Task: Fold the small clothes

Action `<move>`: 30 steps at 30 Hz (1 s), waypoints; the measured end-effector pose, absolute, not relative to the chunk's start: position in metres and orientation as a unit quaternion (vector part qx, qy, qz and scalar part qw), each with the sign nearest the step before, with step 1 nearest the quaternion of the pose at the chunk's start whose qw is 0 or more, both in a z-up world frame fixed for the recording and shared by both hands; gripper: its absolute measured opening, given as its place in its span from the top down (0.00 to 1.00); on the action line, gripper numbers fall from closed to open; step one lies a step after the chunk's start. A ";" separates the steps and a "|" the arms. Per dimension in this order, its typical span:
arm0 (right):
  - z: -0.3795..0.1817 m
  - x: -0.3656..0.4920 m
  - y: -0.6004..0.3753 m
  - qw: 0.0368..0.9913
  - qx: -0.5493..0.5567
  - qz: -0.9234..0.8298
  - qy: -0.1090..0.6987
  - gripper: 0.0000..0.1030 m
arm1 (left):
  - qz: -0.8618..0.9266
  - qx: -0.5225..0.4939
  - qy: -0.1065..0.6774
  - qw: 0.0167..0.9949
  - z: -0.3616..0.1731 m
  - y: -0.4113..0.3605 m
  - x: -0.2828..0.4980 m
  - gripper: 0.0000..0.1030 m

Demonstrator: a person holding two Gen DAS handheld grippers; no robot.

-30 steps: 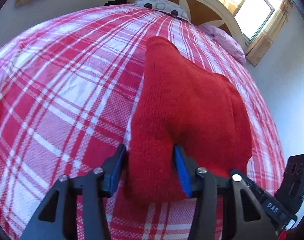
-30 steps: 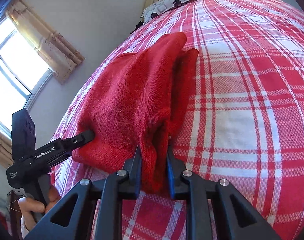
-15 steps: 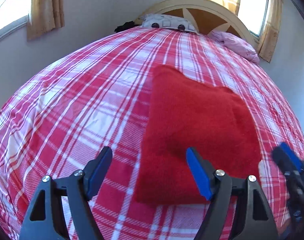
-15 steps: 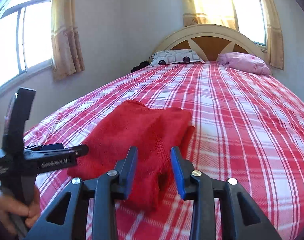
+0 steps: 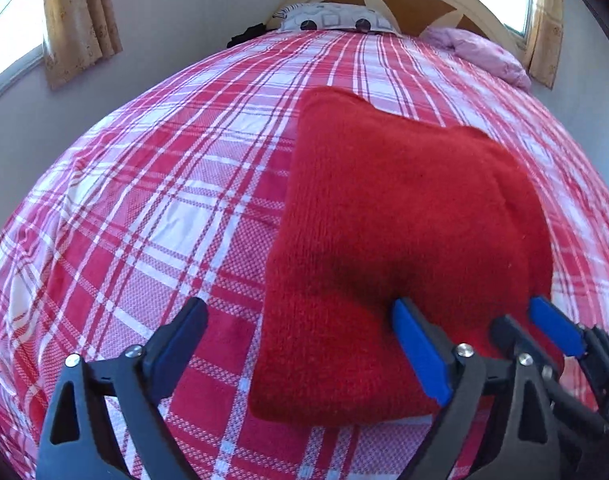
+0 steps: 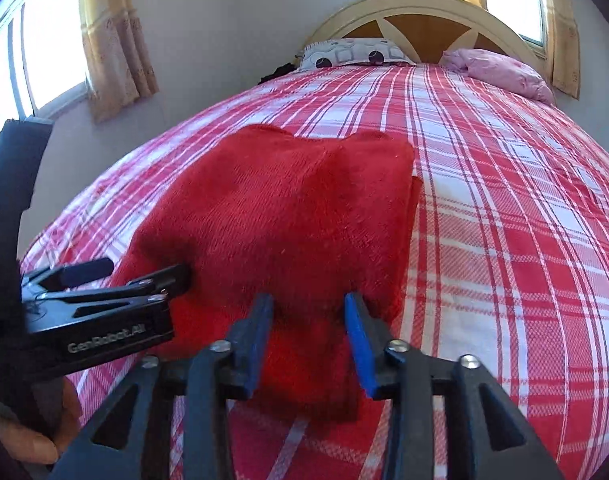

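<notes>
Both grippers, L (image 5: pixel 300 344) & R (image 6: pixel 309 336), just opened, straddling folded red knit (image 5: pixel 404 240) w/o gripping.

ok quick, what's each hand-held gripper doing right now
left hand-held gripper: open, jaws just widened, holding nothing, red knit garment released.
right hand-held gripper: open, jaws just widened, garment between them, unpinched.

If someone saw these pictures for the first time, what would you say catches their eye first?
A folded red knit lies flat in the middle of the bed's red-and-white plaid cover. Both grippers, left and right, hover at its near edge, their blue-padded fingers apart after opening and pressing nothing. Behind are a cream arched headboard and two pillows.
</notes>
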State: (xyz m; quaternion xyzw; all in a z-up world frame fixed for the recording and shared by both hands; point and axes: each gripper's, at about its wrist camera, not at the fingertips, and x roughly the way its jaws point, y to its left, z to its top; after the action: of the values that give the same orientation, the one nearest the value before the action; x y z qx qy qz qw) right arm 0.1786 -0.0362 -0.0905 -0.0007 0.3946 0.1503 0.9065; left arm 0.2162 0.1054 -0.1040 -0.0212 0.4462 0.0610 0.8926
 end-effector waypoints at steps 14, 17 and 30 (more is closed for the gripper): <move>-0.101 0.118 -0.064 0.902 0.041 0.104 0.417 0.32 | 0.041 -0.053 0.438 0.896 -0.106 0.114 0.162 0.00; -0.100 0.105 -0.067 0.901 0.047 0.094 0.421 0.32 | 0.049 -0.022 0.446 0.893 -0.107 0.109 0.150 0.00; -0.095 0.049 -0.070 0.898 0.067 0.069 0.429 0.32 | 0.066 0.013 0.482 0.874 -0.118 0.112 0.105 0.00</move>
State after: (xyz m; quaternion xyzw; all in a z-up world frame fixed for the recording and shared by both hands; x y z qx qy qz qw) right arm 0.0493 -0.0703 -0.0953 0.0666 0.4292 0.0686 0.8982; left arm 0.1053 0.1120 -0.1180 0.0135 0.4816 0.0662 0.8738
